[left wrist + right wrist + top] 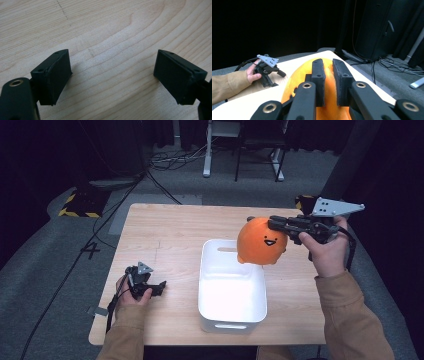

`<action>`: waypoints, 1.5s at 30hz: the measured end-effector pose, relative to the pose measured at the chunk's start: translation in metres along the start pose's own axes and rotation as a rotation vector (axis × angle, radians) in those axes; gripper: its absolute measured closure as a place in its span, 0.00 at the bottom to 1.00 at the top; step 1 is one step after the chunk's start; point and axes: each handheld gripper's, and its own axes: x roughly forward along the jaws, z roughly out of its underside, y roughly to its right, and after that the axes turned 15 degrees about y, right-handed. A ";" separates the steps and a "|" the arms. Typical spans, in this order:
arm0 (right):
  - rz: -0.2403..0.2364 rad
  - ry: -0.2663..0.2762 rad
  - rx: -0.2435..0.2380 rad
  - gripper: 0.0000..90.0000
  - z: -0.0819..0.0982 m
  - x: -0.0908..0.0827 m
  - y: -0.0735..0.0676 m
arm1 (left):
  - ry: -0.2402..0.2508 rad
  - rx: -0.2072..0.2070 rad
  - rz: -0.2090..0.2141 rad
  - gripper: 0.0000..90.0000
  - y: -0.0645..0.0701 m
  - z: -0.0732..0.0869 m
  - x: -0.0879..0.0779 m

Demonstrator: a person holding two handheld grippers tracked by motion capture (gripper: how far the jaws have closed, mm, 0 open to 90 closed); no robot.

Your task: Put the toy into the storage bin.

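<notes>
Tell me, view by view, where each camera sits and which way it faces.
High view: above the person's side, looking forward and down on the table; both forearms enter from below, the right tongs hold an orange plush toy above a white bin.
Left gripper view: rides the left tongs, facing down at bare wood.
Right gripper view: rides the right tongs, facing across the table.
Shared: the high and right gripper views both show the toy and the left tongs.

The right gripper (pixel 272 225) holds an orange plush (pixel 261 241) above the white bin (pixel 207 285).
</notes>
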 end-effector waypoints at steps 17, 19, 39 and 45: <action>-0.054 -0.014 0.008 0.90 0.006 0.039 -0.010 | 0.000 0.000 0.000 0.16 0.000 0.000 0.000; -0.057 -0.016 0.007 0.90 0.007 0.044 -0.011 | 0.000 0.000 0.000 0.16 0.000 0.000 0.000; -0.094 -0.036 0.037 0.90 0.030 0.080 -0.020 | 0.000 0.000 0.000 0.16 0.000 0.000 0.000; -0.099 -0.066 0.029 0.90 0.040 0.087 -0.024 | 0.000 0.000 0.000 0.16 0.000 0.000 0.000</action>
